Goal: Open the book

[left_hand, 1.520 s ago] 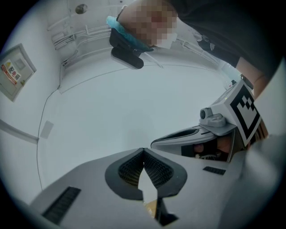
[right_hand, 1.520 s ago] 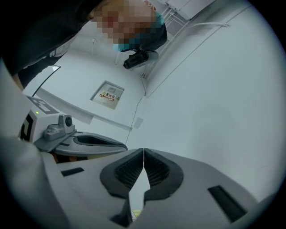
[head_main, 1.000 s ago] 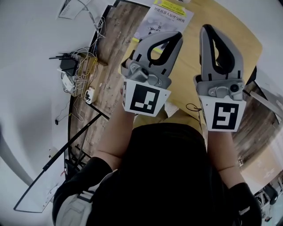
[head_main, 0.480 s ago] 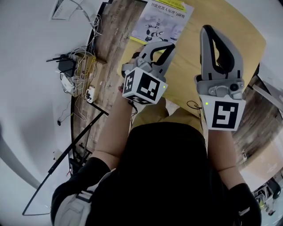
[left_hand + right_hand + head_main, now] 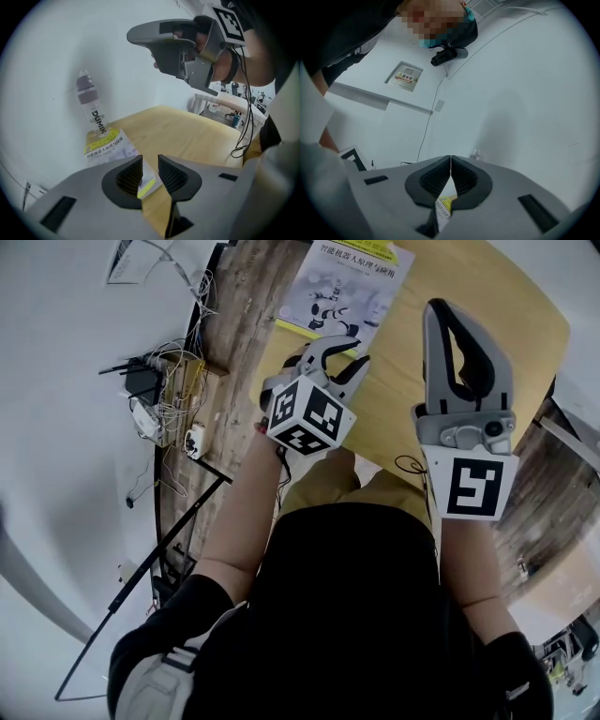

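Observation:
The book (image 5: 346, 285) lies closed on the wooden table (image 5: 398, 395), its pale cover with a yellow strip facing up. My left gripper (image 5: 344, 352) points down at the book's near edge. Its jaws have just been opening and stand open with nothing between them. In the left gripper view the book's (image 5: 105, 145) near corner shows beyond the gap of the left gripper (image 5: 150, 169). My right gripper (image 5: 439, 311) is held level above the table to the right, shut and empty. It also shows in the left gripper view as the right gripper (image 5: 137, 35), high up. In the right gripper view the right gripper (image 5: 450, 162) has its pads meeting.
A clear bottle (image 5: 91, 104) with a grey cap stands behind the book against the white wall. Left of the table, on the wooden floor, lies a tangle of cables and small boxes (image 5: 159, 399). A black cable (image 5: 409, 468) lies at the table's near edge.
The left gripper has dropped and tipped downward towards the book, and its jaws have gone from shut to open. The right gripper has sunk a little.

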A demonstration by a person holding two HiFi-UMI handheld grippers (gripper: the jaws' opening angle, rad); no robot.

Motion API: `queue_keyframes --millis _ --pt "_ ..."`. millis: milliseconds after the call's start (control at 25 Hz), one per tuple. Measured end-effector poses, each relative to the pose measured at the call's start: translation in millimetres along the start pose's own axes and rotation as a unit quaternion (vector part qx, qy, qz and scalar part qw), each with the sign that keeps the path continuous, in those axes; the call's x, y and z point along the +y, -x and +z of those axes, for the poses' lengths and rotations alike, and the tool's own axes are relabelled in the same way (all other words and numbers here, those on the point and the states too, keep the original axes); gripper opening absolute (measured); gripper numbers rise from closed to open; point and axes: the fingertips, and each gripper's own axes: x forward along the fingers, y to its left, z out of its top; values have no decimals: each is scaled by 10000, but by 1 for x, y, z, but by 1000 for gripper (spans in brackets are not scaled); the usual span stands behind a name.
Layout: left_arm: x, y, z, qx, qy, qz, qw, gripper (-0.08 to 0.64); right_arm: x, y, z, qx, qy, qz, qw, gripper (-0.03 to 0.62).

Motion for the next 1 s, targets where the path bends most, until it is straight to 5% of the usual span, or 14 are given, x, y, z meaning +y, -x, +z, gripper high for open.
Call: queue_keyframes --millis 680,760,1000 --pt "-2 -31 -49 951 -108 -211 9952 107 -1 -5 -7 118 71 -24 9999 29" --pt "1 -32 -48 988 -200 -115 9948 16 -1 -5 -8 141 75 -21 9999 29" --pt "-1 -32 -47 1039 -285 -160 9940 12 2 -6 -10 190 92 17 9998 29"
